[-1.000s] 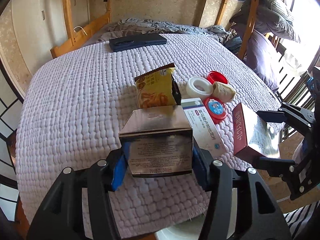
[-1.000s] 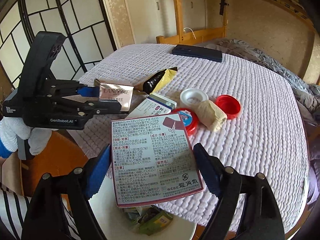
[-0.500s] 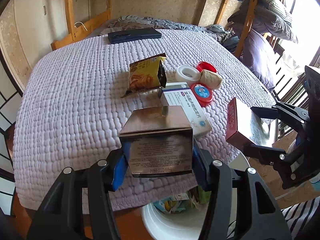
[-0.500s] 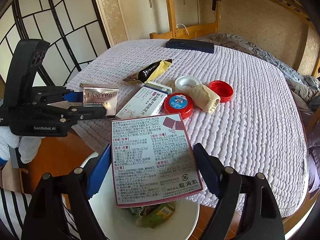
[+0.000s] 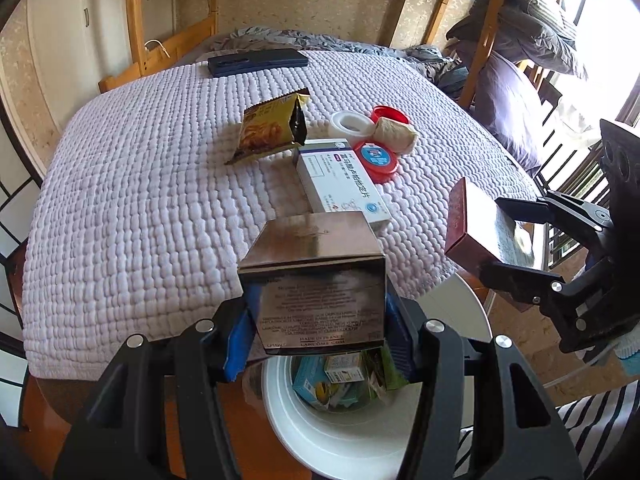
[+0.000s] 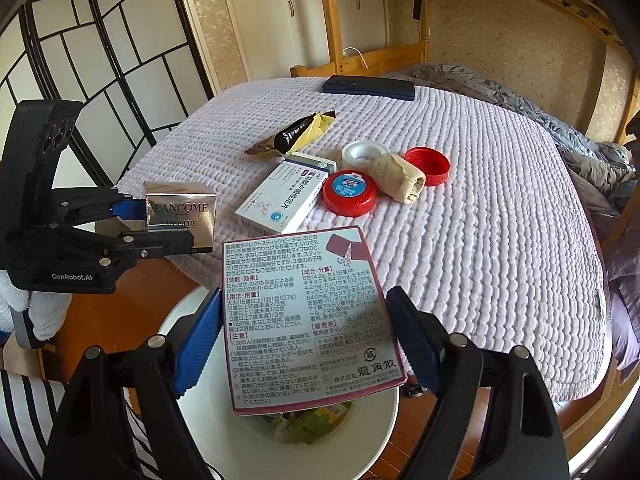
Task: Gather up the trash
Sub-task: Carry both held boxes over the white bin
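Note:
My left gripper (image 5: pixel 316 316) is shut on a shiny gold cosmetics box (image 5: pixel 316 280), held over the near rim of a white trash bin (image 5: pixel 288 412); it also shows in the right wrist view (image 6: pixel 180 216). My right gripper (image 6: pixel 304 328) is shut on a flat maroon box with Japanese print (image 6: pixel 304 312), held above the same bin (image 6: pixel 368 432); that box also shows in the left wrist view (image 5: pixel 476 224). On the bedspread lie a snack wrapper (image 5: pixel 272 128), a white medicine box (image 5: pixel 344 184), a red-and-blue lid (image 5: pixel 376 156), a red cap (image 5: pixel 390 114), a white ring (image 5: pixel 350 124) and a tan wad (image 5: pixel 394 134).
A dark blue flat case (image 5: pixel 256 62) lies at the far side of the lavender bedspread (image 5: pixel 140 184). The bin holds several bits of packaging (image 5: pixel 340 376). A folding screen (image 6: pixel 100 60) stands left. A wooden bunk frame (image 5: pixel 476 28) and bedding are behind.
Both grippers have pulled back from the bed with their boxes and now hang over the white bin, which has come into fuller view.

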